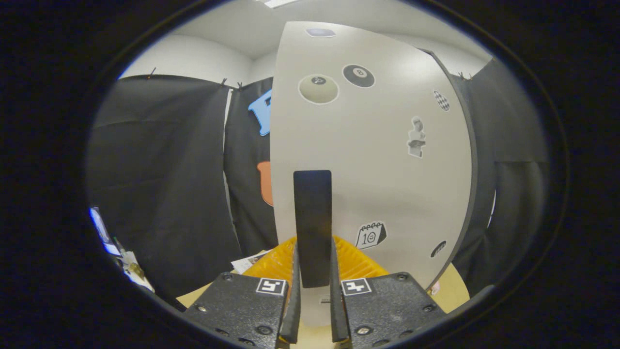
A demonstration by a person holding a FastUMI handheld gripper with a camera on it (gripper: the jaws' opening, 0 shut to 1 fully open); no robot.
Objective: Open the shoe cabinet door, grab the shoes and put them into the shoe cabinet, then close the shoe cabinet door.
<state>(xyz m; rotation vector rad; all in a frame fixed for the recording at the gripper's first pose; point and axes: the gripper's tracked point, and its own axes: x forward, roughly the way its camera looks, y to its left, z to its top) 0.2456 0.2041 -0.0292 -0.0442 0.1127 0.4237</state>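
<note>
A white shoe cabinet door point(378, 160) with several stickers stands right in front of me. A flat black handle point(313, 218) runs vertically down the door. My gripper point(314, 281) is shut on the lower end of this handle, one finger pressing on each side. The door's left edge stands out against the black cloth wall. No shoes are in sight.
Yellow ridged parts of the gripper point(276, 264) show behind the fingers. Papers and small items point(126, 261) lie low on the left. A light wooden surface point(453, 291) lies below the door. Black cloth walls surround the booth.
</note>
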